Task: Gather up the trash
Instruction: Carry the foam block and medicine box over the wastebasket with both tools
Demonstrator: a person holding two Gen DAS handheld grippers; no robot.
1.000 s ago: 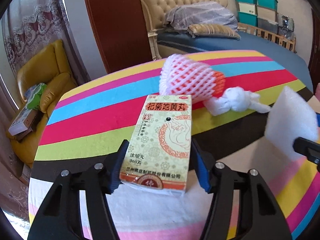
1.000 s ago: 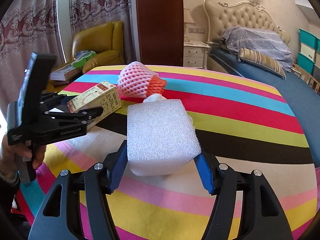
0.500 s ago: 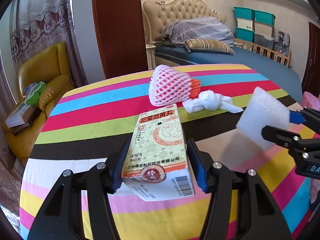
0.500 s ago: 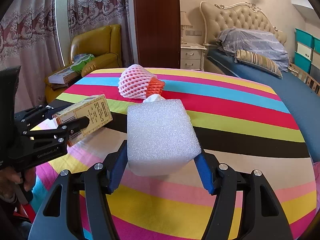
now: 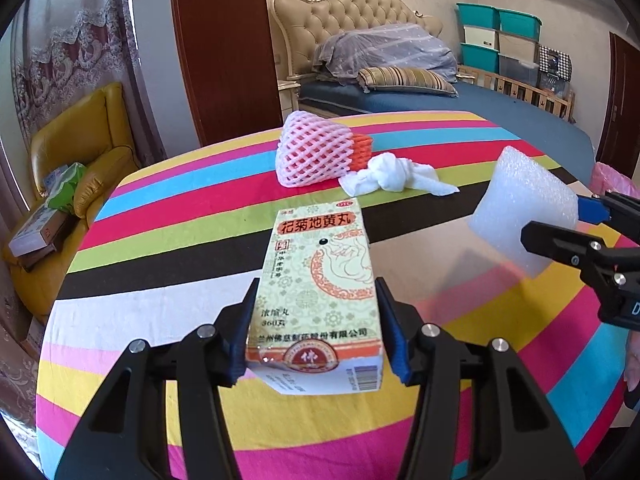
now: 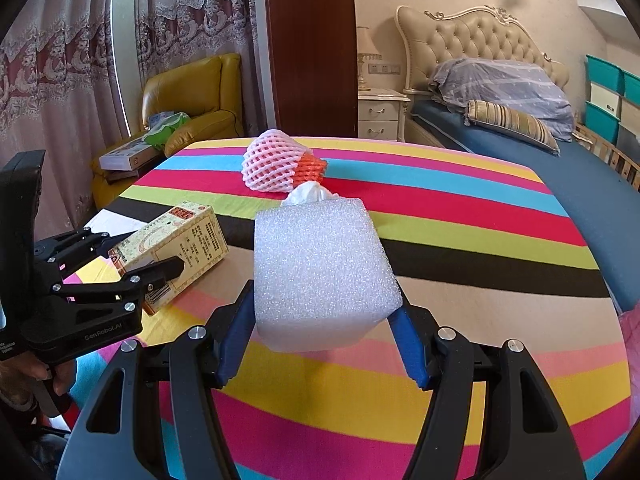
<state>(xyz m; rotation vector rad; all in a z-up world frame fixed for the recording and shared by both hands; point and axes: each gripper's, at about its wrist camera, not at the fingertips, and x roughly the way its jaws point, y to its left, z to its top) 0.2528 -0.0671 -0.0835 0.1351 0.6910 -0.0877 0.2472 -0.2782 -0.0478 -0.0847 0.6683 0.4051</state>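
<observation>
My left gripper [image 5: 318, 332] is shut on a pale green medicine box [image 5: 320, 280] with red Chinese lettering and holds it above the striped table [image 5: 160, 208]. My right gripper [image 6: 324, 332] is shut on a white foam block [image 6: 320, 268], also lifted off the table. The box shows in the right wrist view [image 6: 176, 244] and the foam block shows in the left wrist view [image 5: 524, 212]. A pink and orange foam fruit net [image 5: 316, 156] and a crumpled white tissue [image 5: 396, 178] lie on the far part of the table.
A yellow armchair [image 5: 80, 148] with boxes and a green packet stands left of the table. A bed [image 5: 440, 96] lies behind it, with stacked storage bins [image 5: 500, 44] at the back right. Something pink [image 5: 612, 178] shows at the right edge.
Both grippers have pulled back and up from the table with their loads. The box and the foam block sit higher and farther from the fruit net and tissue.
</observation>
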